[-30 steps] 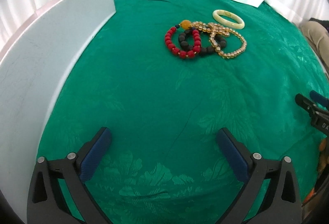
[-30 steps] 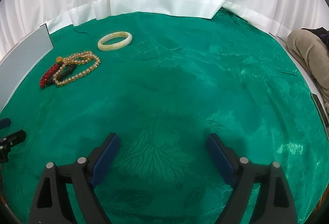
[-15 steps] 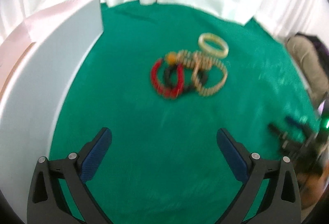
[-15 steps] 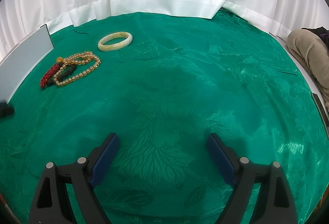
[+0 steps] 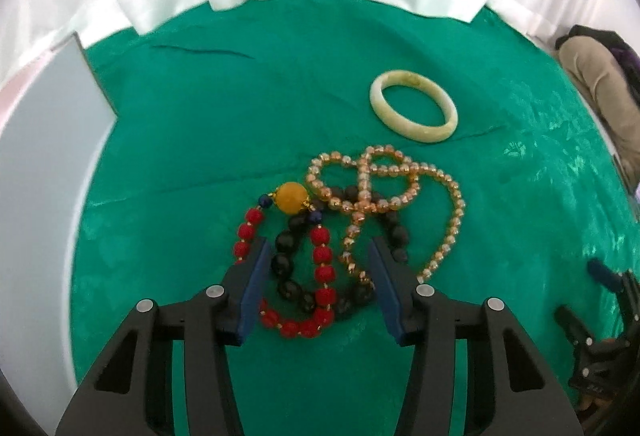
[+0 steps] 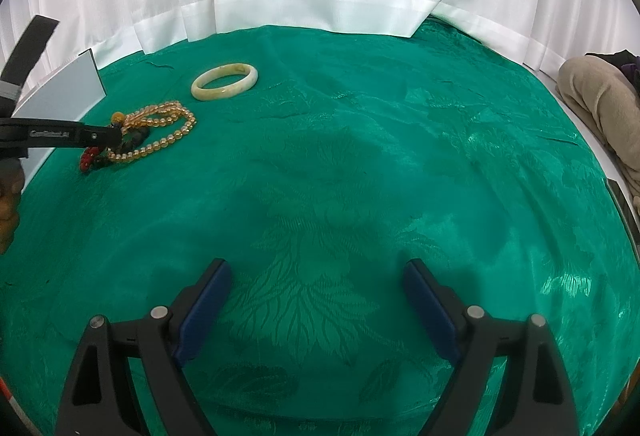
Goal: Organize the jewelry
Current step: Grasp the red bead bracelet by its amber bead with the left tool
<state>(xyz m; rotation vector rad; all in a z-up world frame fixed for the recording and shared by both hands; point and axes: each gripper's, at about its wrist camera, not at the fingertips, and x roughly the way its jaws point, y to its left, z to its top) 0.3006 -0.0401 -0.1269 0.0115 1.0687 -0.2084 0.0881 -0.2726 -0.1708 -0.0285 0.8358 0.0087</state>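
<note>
- The left hand-held gripper (image 5: 316, 284), jaws just closing, straddles the red bead bracelet (image 5: 320, 268) and black bead bracelet (image 5: 286, 264), not yet pinching — both lie tangled on the counter (image 5: 180, 155).
- It should catch one strand only — the amber bead strand (image 5: 448, 236) overlaps.
- The right hand-held gripper (image 6: 316, 312) hangs open, empty.

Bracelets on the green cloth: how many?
4. Pale bangle lies apart at the back; amber bead strand, black bead bracelet and red bead bracelet overlap in one pile.

Bright even light, fisheye-warped edges, soft shadows

Bead tangle (image 5: 344, 232) crowds left; cloth (image 6: 360, 175) probably open right.
</note>
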